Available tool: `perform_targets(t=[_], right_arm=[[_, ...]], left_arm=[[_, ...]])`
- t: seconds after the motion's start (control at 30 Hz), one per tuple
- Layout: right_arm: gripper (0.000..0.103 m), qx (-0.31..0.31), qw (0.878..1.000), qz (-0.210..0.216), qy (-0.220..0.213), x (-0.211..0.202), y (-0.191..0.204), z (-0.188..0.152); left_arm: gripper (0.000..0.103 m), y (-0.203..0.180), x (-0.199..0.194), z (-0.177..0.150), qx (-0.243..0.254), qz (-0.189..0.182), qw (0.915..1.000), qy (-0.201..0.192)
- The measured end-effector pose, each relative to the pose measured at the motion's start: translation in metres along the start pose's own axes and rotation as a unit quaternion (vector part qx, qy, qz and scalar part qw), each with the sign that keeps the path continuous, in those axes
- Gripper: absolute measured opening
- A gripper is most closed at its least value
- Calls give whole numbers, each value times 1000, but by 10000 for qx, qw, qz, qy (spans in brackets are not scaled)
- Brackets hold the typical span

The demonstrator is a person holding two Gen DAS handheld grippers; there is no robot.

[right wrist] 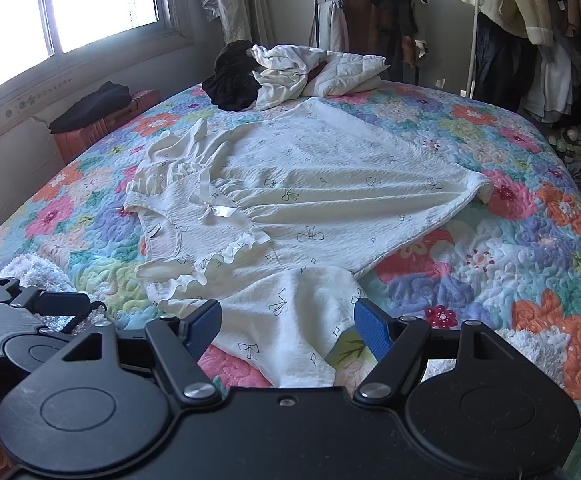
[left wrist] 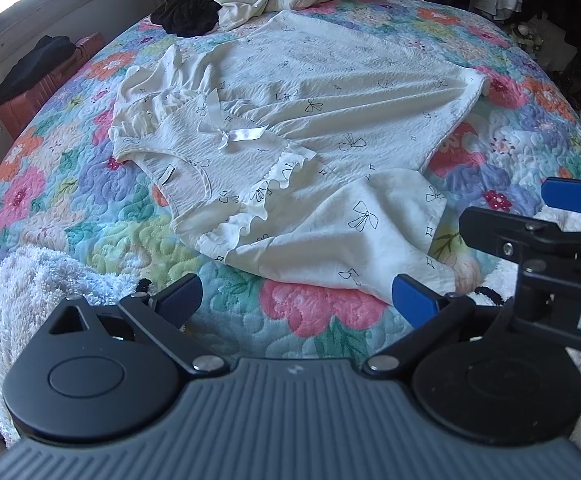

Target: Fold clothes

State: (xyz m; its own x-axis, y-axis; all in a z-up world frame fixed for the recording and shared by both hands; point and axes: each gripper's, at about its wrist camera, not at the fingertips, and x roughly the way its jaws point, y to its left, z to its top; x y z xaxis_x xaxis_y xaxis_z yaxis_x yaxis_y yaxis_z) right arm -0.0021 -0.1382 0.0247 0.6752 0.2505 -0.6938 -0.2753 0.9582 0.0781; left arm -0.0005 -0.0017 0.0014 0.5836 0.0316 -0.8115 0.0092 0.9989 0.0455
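A white dress [left wrist: 290, 92] [right wrist: 314, 184] printed with small black bows lies spread on the flowered quilt [left wrist: 70, 184] [right wrist: 490, 264], its satin ribbon bow [left wrist: 230, 132] [right wrist: 214, 210] at the chest. One side of its skirt is folded toward the near edge. My left gripper [left wrist: 296, 300] hangs open over the quilt just short of that near hem, nothing between its blue pads. My right gripper [right wrist: 288, 330] is open above the same folded flap, not touching it. The right gripper [left wrist: 546, 224] shows in the left wrist view, and the left gripper [right wrist: 30, 312] in the right wrist view.
A heap of black [right wrist: 234, 76] and white clothes [right wrist: 290, 72] and a quilted pillow [right wrist: 350, 72] sits at the far end of the bed. A fluffy white blanket [left wrist: 42, 280] lies at the near left. A suitcase [right wrist: 102, 124] stands by the window wall; clothes racks [right wrist: 510, 20] behind.
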Motion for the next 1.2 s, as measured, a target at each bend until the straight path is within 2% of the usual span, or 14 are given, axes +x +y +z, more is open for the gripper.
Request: perform_targets(t=[0.3, 0.9, 1.2], right_arm=[[78, 43, 10000, 81, 23, 1, 0, -1], [78, 74, 10000, 22, 17, -1, 0, -2], [78, 170, 9998, 86, -21, -1, -3, -2]], left_arm=[[103, 3, 5, -1, -85, -19, 9999, 92], [103, -2, -3, -1, -36, -218, 9998, 10], [103, -3, -3, -1, -54, -185, 9998, -26]])
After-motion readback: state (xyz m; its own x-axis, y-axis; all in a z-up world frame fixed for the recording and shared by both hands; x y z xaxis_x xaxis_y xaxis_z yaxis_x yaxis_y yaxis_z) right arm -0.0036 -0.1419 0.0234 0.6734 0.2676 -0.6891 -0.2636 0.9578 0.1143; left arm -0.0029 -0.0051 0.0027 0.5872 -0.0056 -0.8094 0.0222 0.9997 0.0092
